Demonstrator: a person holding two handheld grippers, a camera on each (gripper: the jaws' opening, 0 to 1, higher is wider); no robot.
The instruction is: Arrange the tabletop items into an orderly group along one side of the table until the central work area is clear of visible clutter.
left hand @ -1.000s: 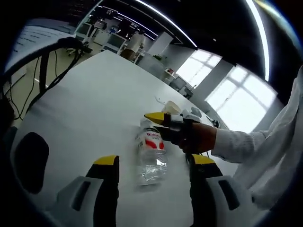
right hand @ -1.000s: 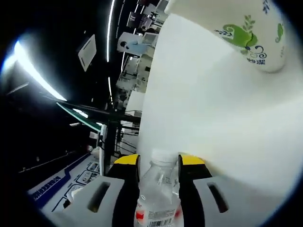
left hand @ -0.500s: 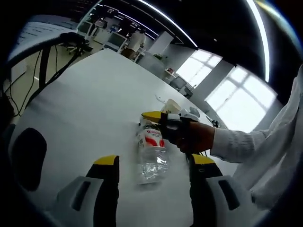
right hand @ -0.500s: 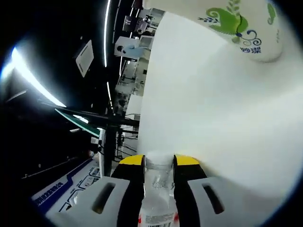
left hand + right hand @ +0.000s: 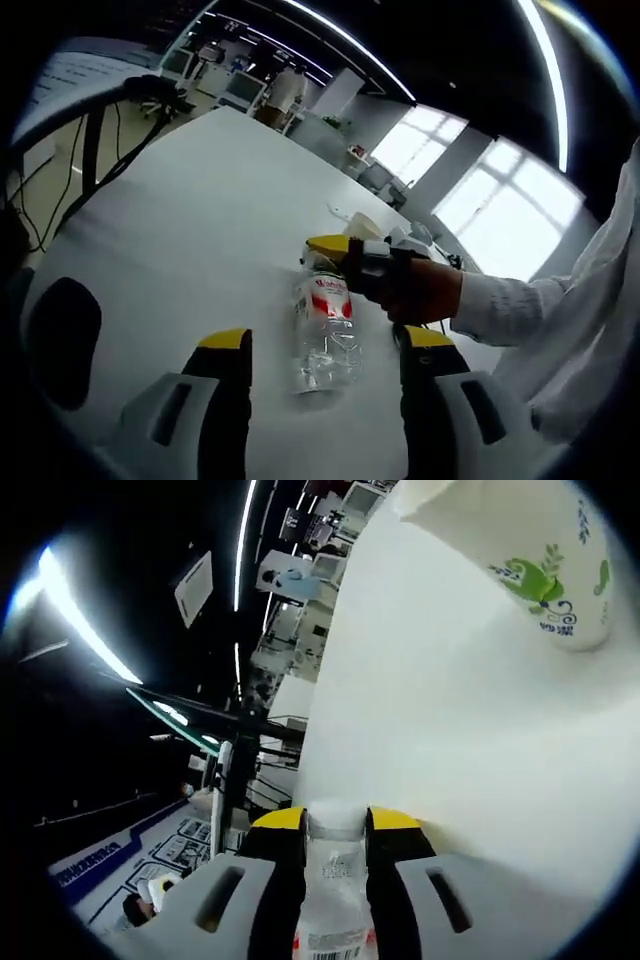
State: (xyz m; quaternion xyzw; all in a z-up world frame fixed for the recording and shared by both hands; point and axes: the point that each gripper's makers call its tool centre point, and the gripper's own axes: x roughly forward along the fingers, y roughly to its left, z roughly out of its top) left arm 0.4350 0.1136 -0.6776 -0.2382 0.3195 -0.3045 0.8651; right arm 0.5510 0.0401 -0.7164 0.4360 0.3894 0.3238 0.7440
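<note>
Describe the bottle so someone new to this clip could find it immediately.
On the white table, look just ahead of the left gripper. The clear plastic bottle lies there, its neck pinched between the right gripper's yellow-tipped fingers. Its red label and white cap distinguish it from the green-printed paper cup.

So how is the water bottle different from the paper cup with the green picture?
The water bottle is see-through plastic with a red label; the paper cup is solid white with green and blue print. The bottle is slim with a narrow capped neck; the cup is wide and open-mouthed. The right gripper is shut on the bottle's neck, while nothing holds the cup. Both are drink containers at the same white table.
</note>
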